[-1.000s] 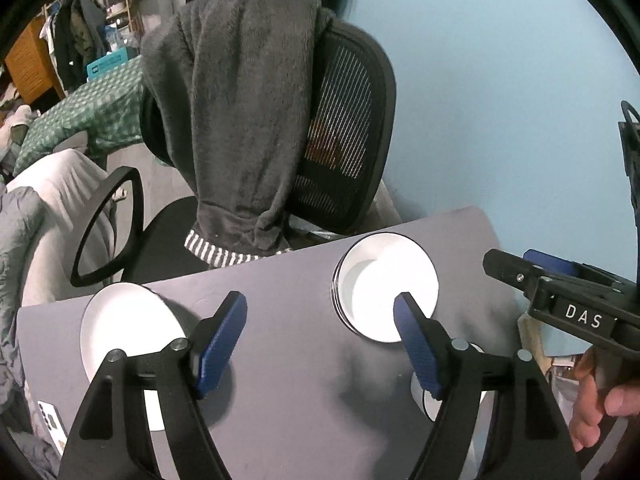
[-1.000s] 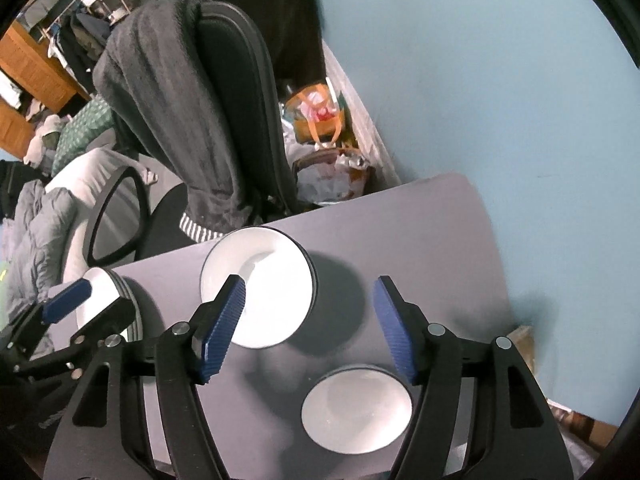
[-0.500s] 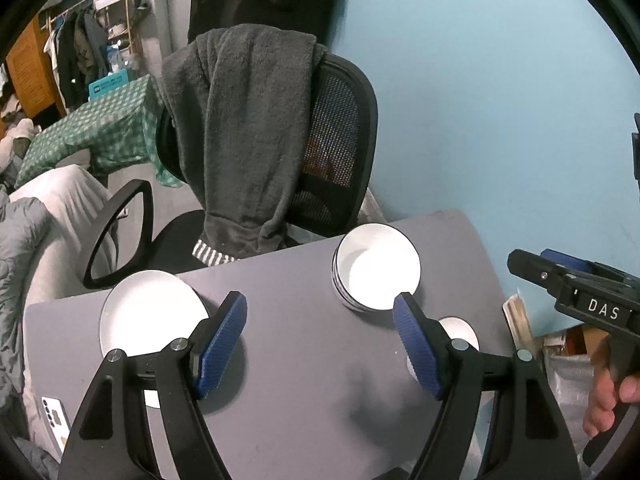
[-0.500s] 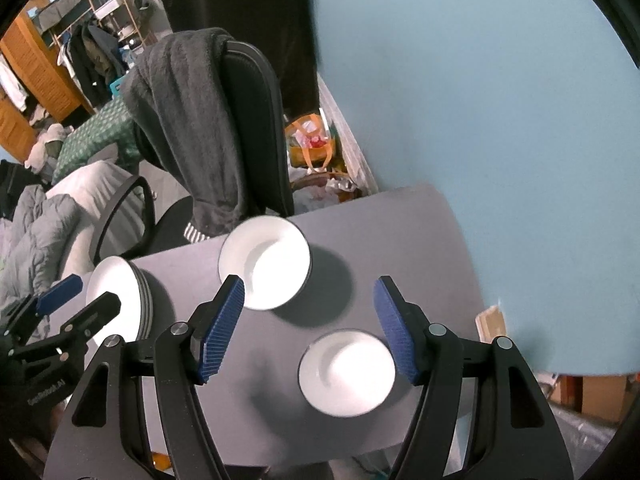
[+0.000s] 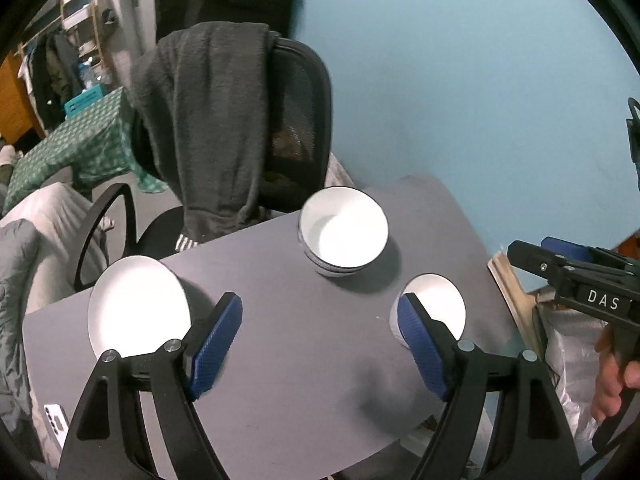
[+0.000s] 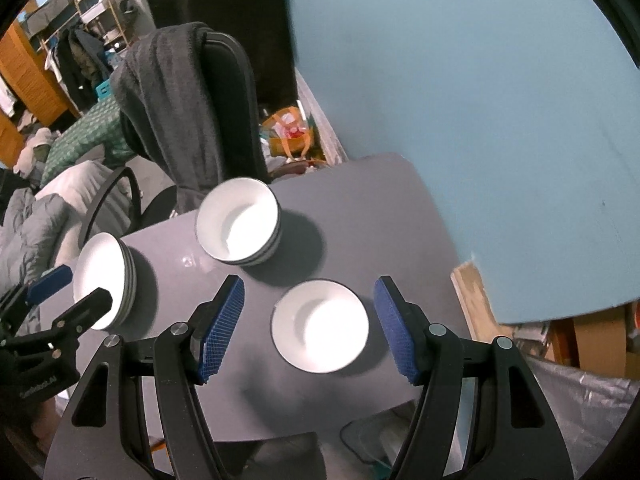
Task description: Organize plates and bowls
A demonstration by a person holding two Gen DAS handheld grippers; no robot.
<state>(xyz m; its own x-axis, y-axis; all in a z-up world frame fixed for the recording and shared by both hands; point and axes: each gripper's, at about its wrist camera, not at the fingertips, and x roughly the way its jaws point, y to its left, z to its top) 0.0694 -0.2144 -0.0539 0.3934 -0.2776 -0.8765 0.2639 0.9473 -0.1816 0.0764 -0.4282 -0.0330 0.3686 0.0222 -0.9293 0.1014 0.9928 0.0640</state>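
Both tongs are hanging wide open above the grey counter, gripping nothing. The single small bowl is sitting directly ahead of and between the right tongs jaws, while it's lying off by the right-hand pad of the left tongs, so the right hand is looking nearer. The bowl stack is sitting beyond it, ahead-left of the right tongs, and the plate stack is sitting by the left tongs' left pad; round, so no long axis.

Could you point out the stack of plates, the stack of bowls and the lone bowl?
white plate stack (image 6: 105,280), right wrist view, top plate's face
white bowl stack (image 6: 239,224), right wrist view, inside top bowl
single white bowl (image 6: 320,326), right wrist view, its inside
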